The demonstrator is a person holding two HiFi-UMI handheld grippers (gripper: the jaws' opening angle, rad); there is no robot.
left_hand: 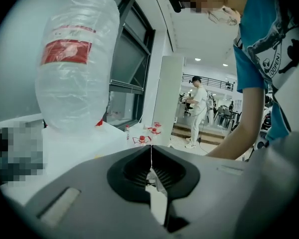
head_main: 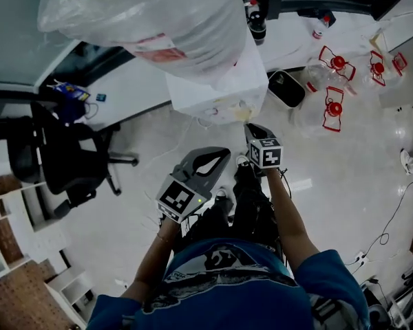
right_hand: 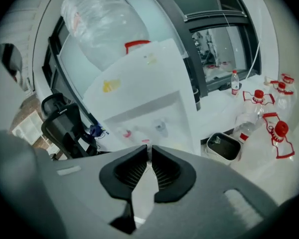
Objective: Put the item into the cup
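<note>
Left gripper [left_hand: 151, 148] jaws together, empty, right gripper [right_hand: 149, 147] likewise

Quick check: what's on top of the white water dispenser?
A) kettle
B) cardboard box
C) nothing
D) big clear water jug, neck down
D: a large clear water jug with a red label sits neck down on the white dispenser, and both gripper views show it.

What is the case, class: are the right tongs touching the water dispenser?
Apart. The right gripper view shows the right tongs short of the water dispenser, whose whole front stands well beyond the tips.
</note>
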